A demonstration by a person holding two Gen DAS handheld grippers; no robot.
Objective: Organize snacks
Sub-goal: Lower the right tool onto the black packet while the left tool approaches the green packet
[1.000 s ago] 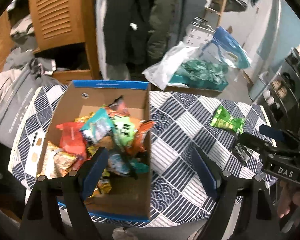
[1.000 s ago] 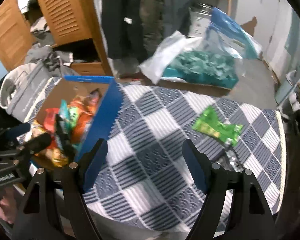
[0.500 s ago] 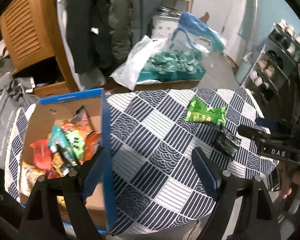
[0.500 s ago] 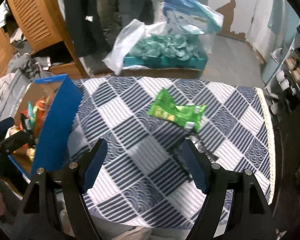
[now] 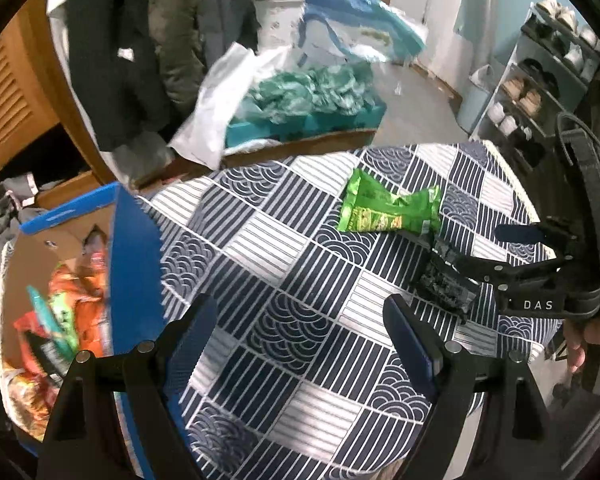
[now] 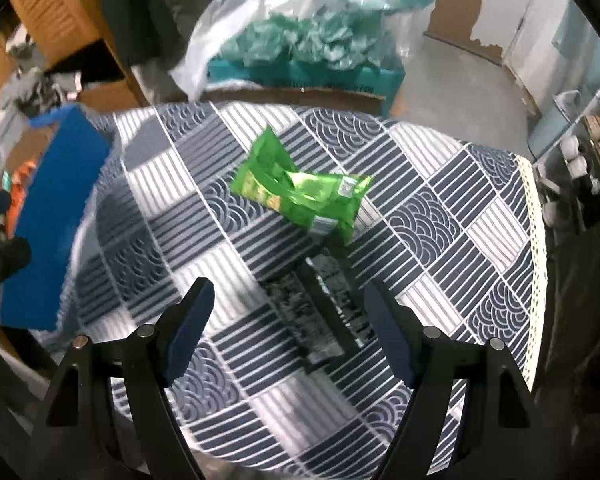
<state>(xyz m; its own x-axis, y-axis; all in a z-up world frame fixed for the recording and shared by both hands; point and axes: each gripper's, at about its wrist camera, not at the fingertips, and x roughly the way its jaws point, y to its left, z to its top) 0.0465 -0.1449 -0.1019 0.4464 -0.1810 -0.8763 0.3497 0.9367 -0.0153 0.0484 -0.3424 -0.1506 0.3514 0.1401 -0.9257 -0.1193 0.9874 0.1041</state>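
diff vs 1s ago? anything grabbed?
Nothing grabbed. Both views swung from the snack box toward the green packet and dark packet; right gripper now hangs over the dark one. Left gripper open too. Packets and box unmoved.

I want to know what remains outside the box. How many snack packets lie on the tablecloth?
3: two green packets, overlapping, mid-cloth; one dark packet just nearer the camera. Others could be hidden behind the box.

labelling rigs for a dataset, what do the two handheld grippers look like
Both are matte black. The left gripper and right gripper each have two angular black fingers with silver rivets and dark blue pads. In the left view, the right gripper's body carries white letters "DAS" and a black strap loops above it.
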